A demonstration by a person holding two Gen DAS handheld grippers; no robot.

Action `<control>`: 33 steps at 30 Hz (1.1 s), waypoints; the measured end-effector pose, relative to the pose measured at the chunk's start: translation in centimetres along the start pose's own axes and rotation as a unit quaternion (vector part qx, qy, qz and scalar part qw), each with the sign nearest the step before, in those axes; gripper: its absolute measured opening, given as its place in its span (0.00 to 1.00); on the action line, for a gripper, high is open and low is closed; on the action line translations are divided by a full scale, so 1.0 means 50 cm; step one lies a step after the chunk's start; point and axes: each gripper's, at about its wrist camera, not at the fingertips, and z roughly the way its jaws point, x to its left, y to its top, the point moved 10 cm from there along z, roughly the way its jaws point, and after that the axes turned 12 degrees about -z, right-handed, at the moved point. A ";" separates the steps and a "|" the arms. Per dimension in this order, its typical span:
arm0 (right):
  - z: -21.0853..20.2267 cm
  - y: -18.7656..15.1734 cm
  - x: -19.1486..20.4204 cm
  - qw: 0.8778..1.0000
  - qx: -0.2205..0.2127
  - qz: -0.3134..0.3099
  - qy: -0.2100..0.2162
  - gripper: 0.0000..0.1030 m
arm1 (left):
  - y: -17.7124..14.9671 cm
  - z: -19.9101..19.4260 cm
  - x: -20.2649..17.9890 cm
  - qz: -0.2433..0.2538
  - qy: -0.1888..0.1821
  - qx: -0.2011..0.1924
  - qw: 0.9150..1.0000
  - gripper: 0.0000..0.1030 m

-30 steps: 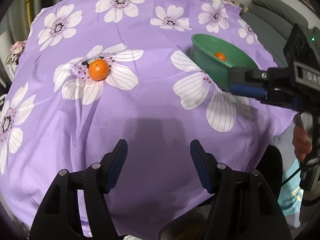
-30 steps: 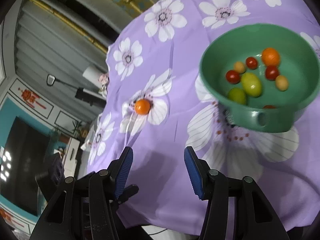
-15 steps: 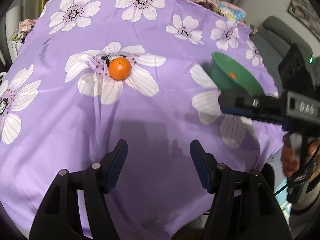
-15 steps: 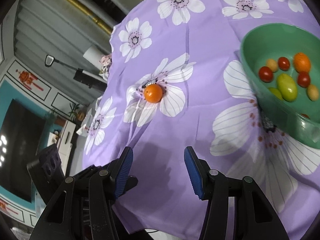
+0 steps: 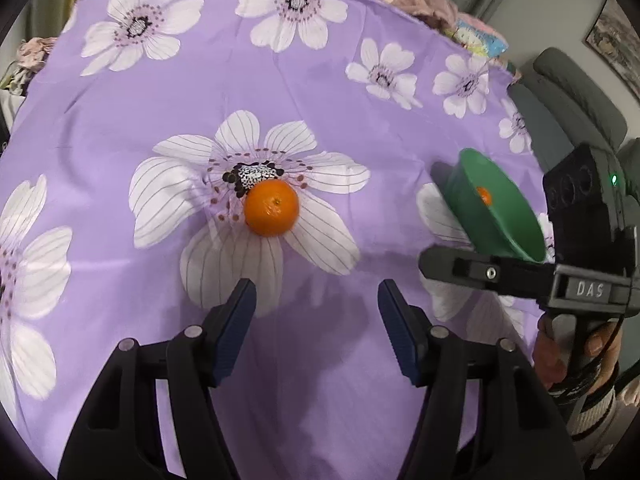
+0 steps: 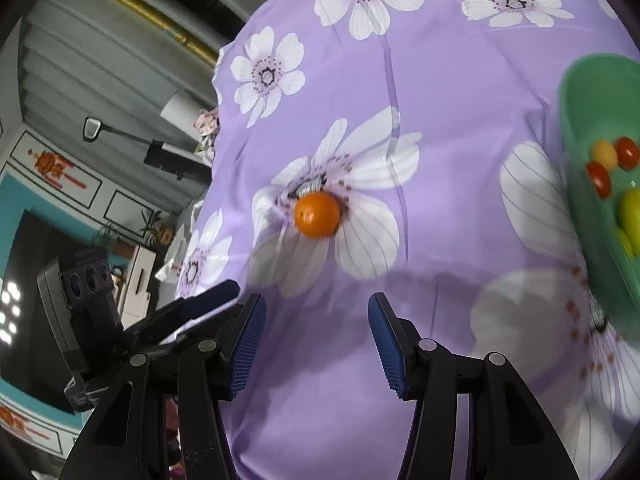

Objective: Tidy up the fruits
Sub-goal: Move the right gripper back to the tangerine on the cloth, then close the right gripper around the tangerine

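Note:
An orange tangerine (image 5: 271, 208) (image 6: 317, 214) lies on a white flower of the purple cloth. My left gripper (image 5: 316, 332) hangs a short way in front of it, its jaws closing with nothing between them. My right gripper (image 6: 316, 344) also faces the tangerine from a little way off, its jaws apart and empty. A green bowl (image 5: 496, 216) (image 6: 592, 152) stands to the right, holding several small red, yellow, green and orange fruits. The right gripper's black body (image 5: 520, 276) shows at the right edge of the left wrist view, in front of the bowl.
The purple flowered cloth (image 5: 320, 80) covers a rounded table and falls off at its edges. A grey sofa (image 5: 576, 92) stands beyond on the right. A person's hand (image 5: 560, 352) holds the right gripper's handle. A wall with a dark screen (image 6: 24, 280) lies to the left.
Both grippers have moved toward the tangerine, which now looks larger and nearer in both views. The bowl has slid to the right edge of each view. The left jaws have narrowed slightly.

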 end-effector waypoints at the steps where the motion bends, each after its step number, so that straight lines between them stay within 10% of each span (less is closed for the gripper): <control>1: 0.009 0.008 -0.003 1.000 0.001 0.004 0.002 0.52 | 0.006 0.008 0.002 0.004 0.007 0.004 1.000 0.58; 33: 0.190 0.082 -0.022 0.998 0.050 0.010 0.033 0.50 | 0.100 0.137 0.047 0.042 0.056 0.032 0.997 0.44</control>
